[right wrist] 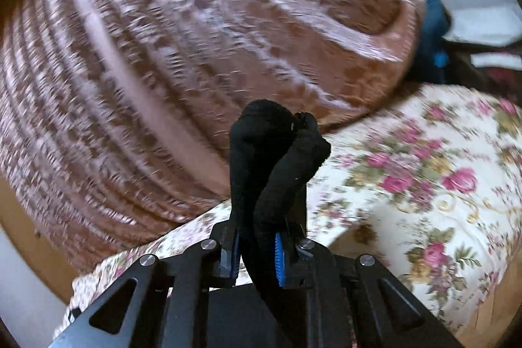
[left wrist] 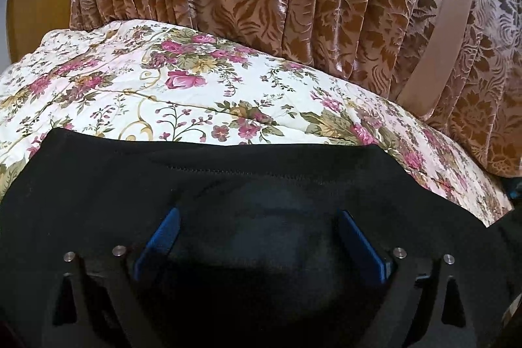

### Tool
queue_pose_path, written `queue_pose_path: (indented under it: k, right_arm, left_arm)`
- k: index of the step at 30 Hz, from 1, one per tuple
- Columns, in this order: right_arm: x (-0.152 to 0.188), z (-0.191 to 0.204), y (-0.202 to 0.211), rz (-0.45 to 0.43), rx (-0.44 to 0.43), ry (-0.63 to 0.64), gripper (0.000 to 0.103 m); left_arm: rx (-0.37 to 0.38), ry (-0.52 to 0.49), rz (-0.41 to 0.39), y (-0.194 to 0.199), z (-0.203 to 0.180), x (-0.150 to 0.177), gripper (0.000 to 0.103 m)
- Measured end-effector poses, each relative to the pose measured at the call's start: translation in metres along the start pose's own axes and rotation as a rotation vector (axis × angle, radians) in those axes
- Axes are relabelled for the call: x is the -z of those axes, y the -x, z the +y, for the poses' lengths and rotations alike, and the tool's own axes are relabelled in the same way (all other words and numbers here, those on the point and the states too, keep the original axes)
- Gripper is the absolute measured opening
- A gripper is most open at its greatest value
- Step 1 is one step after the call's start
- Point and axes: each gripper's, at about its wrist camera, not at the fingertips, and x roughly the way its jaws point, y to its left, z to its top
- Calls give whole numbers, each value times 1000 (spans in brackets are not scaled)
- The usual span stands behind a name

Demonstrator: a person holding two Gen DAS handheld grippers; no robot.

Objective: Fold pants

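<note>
While the black pants (left wrist: 228, 185) lie spread across the floral bedspread (left wrist: 195, 93) in front of a brown patterned curtain (left wrist: 293, 5), one bunched end of them (right wrist: 277, 152) is seen pinched in the right gripper (right wrist: 257, 253), whose jaws are pressed together on the cloth. The left gripper (left wrist: 257, 237) is held over the flat part of the garment with its jaws spread wide; nothing is gripped between them. The fabric is judged soft, light and limp: it droops and rolls over itself where it is held, so little resistance is to be expected, though a single pinch lets the rest sag. A hold at a stitched hem or waistband edge (left wrist: 261, 168), where layers are thicker, is judged firmest.
</note>
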Motion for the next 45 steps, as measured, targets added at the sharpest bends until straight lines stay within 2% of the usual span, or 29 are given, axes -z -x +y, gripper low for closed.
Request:
queue_pose_path:
  k: [5, 9, 20, 27, 30, 31, 33, 36, 39, 41, 43, 44, 45]
  right_arm:
    - [18, 44, 1, 15, -67, 138, 16]
    - [42, 74, -8, 66, -139, 223, 16]
    - [133, 140, -53, 306, -293, 403, 17]
    - [194, 154, -81, 466, -319, 469, 23]
    - [218, 150, -99, 586, -275, 483, 32]
    - [223, 148, -100, 601, -276, 487, 34]
    - [226, 150, -93, 574, -286, 530, 38]
    - [225, 150, -87, 595, -306, 574, 42]
    - [210, 139, -76, 606, -371, 518, 42]
    - [193, 128, -65, 548, -403, 453, 42]
    - [172, 114, -55, 457, -387, 400, 42]
    - [164, 108, -54, 426, -369, 384, 42]
    - [154, 100, -54, 393, -329, 369, 42]
  left_arm:
    - [-14, -10, 3, 0, -2, 0, 97]
    - [-25, -19, 4, -1, -2, 1, 97]
    - [-27, -21, 5, -1, -3, 1, 97]
    - [-30, -23, 3, -1, -3, 2, 98]
    - [-29, -23, 2, -1, -3, 2, 98]
    - [-29, -23, 3, -1, -3, 1, 98]
    - [-31, -23, 3, -1, -4, 2, 98]
    - [-30, -22, 2, -1, -4, 2, 98]
    - [-22, -16, -3, 0, -3, 2, 98]
    - [-20, -8, -7, 3, -3, 1, 98]
    - [-3, 9, -5, 9, -7, -1, 96]
    - [20, 27, -3, 12, -8, -2, 94]
    - [77, 65, 5, 17, -12, -2, 93]
